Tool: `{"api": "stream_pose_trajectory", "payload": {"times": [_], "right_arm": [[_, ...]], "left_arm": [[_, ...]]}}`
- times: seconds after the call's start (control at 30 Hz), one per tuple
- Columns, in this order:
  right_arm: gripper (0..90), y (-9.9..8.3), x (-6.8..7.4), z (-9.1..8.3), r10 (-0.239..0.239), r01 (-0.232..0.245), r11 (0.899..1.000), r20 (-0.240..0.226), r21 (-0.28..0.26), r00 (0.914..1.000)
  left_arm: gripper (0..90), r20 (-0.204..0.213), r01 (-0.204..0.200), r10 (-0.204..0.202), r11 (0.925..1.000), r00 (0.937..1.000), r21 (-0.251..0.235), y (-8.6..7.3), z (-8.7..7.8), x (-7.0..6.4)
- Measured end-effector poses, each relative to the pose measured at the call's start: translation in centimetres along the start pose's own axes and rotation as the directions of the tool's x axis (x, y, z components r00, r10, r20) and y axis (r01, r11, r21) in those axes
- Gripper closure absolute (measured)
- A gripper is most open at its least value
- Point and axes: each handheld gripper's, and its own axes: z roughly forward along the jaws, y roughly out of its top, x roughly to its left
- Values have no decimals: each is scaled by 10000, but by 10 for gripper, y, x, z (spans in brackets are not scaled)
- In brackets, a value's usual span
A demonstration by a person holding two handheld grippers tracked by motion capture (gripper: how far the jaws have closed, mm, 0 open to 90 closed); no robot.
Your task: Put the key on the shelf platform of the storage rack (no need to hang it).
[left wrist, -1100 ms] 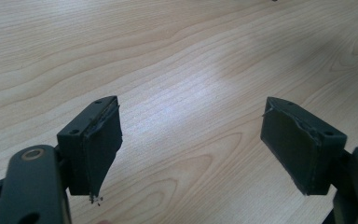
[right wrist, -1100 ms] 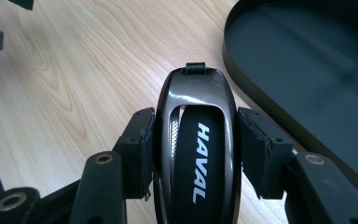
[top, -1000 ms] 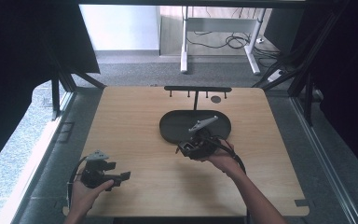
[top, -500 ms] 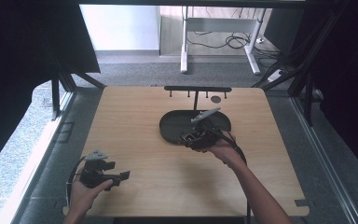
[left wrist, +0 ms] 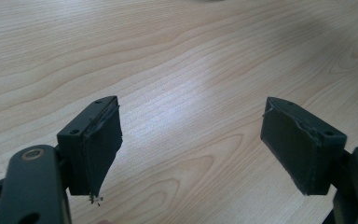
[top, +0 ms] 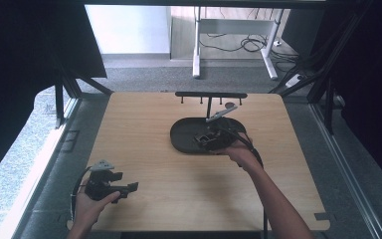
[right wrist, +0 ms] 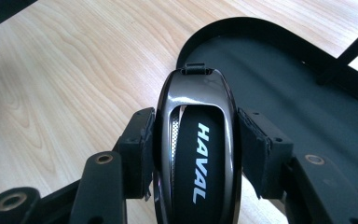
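A car key fob [right wrist: 196, 149], glossy black w/ "HAVAL" lettering, is clamped between the pads of the right hand-held gripper [right wrist: 196, 154]; both pads are pressed flat against the fob's long sides. A small loop at the fob's far end is pointed toward an oval black tray [right wrist: 307, 93]. In the high view the right hand-held gripper [top: 210, 139] is seen over the near part of the tray [top: 179, 142], approx. at the counter's middle. It can't be told whether the fob is touching the tray floor or is held just above it.

Behind the tray a black rack w/ hooks [top: 210, 94] is stood upright on a thin post.

The left hand-held gripper [top: 127, 188] is held near the counter's front left corner, well apart from the tray. Its jaws are spread wide w/ nothing between them, and bare wood of the counter [left wrist: 191, 70] is seen through the gap.

Judgement: the fob is prob. being set into or lifted from the tray. For a clean step, the grip is best kept centred on the fob's sides, since the shell looks slick and curved. The fob should be kept level, moved slowly, and kept clear of the tray's raised rim and the rack post.
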Motion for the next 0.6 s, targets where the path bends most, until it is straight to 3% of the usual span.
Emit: {"api": "stream_pose_trajectory", "payload": {"times": [0.6], "right_arm": [[499,10,-21,12,428,-431,9991,595,51,9973]], "left_arm": [[207,16,-11,11,10000,10000,-10,0,0,0]]}}
